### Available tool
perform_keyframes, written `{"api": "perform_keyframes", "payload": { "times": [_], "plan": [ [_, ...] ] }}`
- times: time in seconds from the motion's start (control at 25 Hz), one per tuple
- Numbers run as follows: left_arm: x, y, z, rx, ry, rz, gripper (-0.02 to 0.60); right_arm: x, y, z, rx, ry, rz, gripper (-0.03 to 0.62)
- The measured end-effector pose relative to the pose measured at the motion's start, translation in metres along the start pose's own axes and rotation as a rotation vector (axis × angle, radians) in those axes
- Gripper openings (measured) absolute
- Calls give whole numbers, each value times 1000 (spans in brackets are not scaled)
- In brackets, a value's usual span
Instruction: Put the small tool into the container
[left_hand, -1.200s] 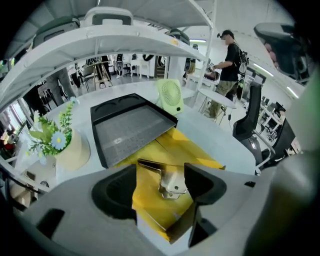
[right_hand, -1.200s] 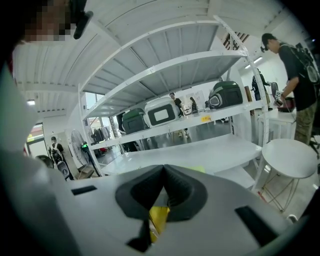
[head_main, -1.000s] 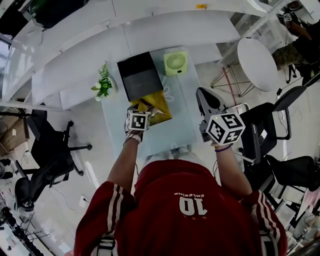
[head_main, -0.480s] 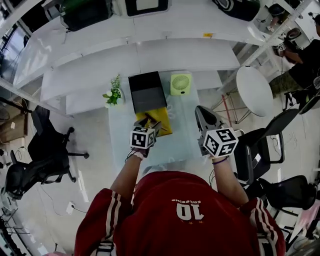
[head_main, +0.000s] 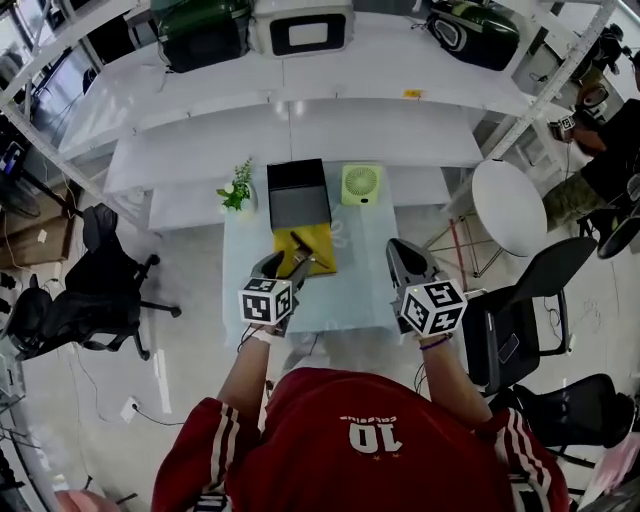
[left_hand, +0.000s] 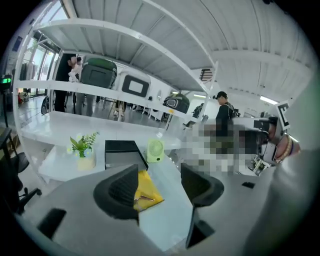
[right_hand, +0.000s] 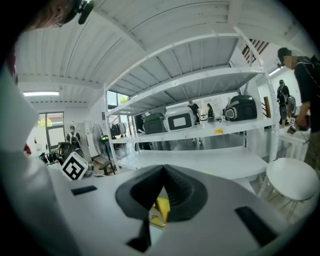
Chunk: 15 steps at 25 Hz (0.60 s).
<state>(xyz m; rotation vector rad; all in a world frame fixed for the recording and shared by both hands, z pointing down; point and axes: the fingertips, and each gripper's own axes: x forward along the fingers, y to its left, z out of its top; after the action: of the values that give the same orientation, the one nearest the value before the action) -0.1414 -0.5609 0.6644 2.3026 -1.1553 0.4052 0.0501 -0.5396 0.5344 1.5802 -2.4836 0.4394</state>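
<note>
My left gripper (left_hand: 160, 176) hangs over the near part of the counter (head_main: 352, 288), jaws wide with nothing between them, though they have just been closing a little. The small tool (head_main: 301, 244) lies in the yellow container (head_main: 322, 240), just on the far side of those jaws, its long axis slanting far-left to near-right. My right gripper (right_hand: 162, 172), jaws together and empty, sits further right
</note>
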Motion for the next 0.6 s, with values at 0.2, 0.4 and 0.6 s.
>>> {"api": "perform_keyframes", "payload": {
  "times": [0.2, 0.4, 0.6],
  "plan": [
    [-46, -52, 13, 47, -84, 22, 258, -51, -4, 0, -2, -42, 10, -3],
    [-90, -95, 27, 105, -163, 41, 241, -90, 3, 12, 4, -113, 44, -3],
    [-137, -120, 34, 126, -241, 79, 236, -127, 21, 23, 9, -167, 86, -3]
  ]
}}
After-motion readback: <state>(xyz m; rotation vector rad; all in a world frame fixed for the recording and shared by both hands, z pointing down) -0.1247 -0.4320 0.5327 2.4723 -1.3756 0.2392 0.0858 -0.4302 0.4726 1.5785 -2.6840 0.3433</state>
